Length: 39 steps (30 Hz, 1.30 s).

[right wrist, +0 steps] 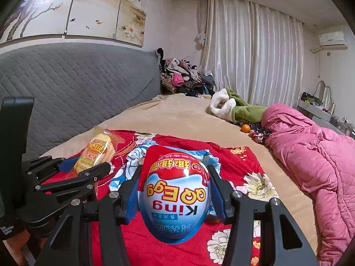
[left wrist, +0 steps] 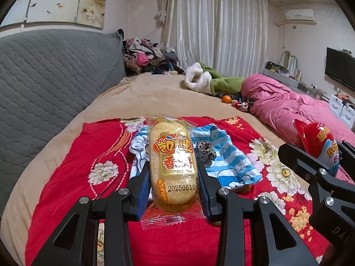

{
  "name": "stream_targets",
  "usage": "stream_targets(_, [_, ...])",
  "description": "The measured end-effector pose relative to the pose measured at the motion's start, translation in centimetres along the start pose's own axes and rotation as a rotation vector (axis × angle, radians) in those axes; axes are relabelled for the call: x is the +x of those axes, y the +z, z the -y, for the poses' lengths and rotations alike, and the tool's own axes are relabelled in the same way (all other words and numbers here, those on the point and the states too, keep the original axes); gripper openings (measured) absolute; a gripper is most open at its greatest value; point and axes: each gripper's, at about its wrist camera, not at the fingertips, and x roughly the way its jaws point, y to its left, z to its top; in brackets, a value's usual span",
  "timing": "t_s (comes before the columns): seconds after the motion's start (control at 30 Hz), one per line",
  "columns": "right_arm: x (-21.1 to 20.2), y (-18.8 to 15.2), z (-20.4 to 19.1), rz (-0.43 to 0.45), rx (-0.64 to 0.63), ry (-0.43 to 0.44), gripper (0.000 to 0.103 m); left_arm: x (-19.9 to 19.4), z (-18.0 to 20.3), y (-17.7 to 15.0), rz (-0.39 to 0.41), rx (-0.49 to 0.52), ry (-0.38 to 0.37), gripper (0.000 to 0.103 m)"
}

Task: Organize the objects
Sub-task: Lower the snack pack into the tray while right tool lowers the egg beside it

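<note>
Rice cake packet [left wrist: 172,166], clamped across its waist by the left gripper [left wrist: 173,184], looks light and brittle, its film slippery; a hold on the long flanks suits it, gently. Its long axis runs from six to twelve o'clock, away along the fingers, crimped ends free. At three o'clock the right gripper [right wrist: 175,190] grasps the toy egg [right wrist: 174,196], a stiff, smooth shell, probably light, blunt end towards the camera. Both hang above the red floral cloth [left wrist: 73,155], where a striped blue garment [left wrist: 224,157] and leopard scrunchie [left wrist: 206,150] lie at twelve.
</note>
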Motion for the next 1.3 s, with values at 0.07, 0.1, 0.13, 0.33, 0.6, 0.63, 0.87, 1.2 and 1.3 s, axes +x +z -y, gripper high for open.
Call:
stream_targets(0.07, [0.5, 0.2, 0.1, -0.001, -0.001, 0.001, 0.054, 0.6, 0.1, 0.0, -0.005, 0.001, -0.003, 0.040])
stream_targets(0.1, [0.7, 0.3, 0.1, 0.000, -0.001, 0.001, 0.054, 0.9, 0.1, 0.1, -0.007, 0.002, 0.000, 0.040])
stream_targets(0.13, [1.0, 0.3, 0.2, 0.001, 0.002, 0.003, 0.054, 1.1, 0.0, 0.1, -0.009, 0.002, -0.002, 0.040])
stream_targets(0.33, [2.7, 0.5, 0.4, -0.004, 0.006, 0.011, 0.054, 2.9, -0.2, 0.3, -0.021, -0.005, 0.003, 0.040])
stream_targets(0.6, [5.1, 0.8, 1.0, -0.013, 0.001, 0.000, 0.054, 5.4, -0.4, 0.6, -0.037, -0.004, 0.012, 0.040])
stream_targets(0.63, [5.5, 0.8, 1.1, -0.016, 0.001, 0.002, 0.054, 5.7, -0.4, 0.6, -0.039, -0.003, 0.012, 0.040])
stream_targets(0.87, [7.7, 0.7, 2.3, -0.032, 0.011, -0.003, 0.054, 8.0, -0.2, 0.4, -0.063, 0.005, 0.018, 0.040])
stream_targets(1.2, [10.8, -0.1, 3.5, -0.060, 0.022, -0.007, 0.054, 11.9, -0.2, -0.2, -0.095, 0.006, 0.016, 0.040])
stream_targets(1.3, [11.9, -0.5, 3.7, -0.070, 0.021, -0.010, 0.054, 12.7, -0.1, -0.2, -0.098, 0.004, 0.015, 0.040])
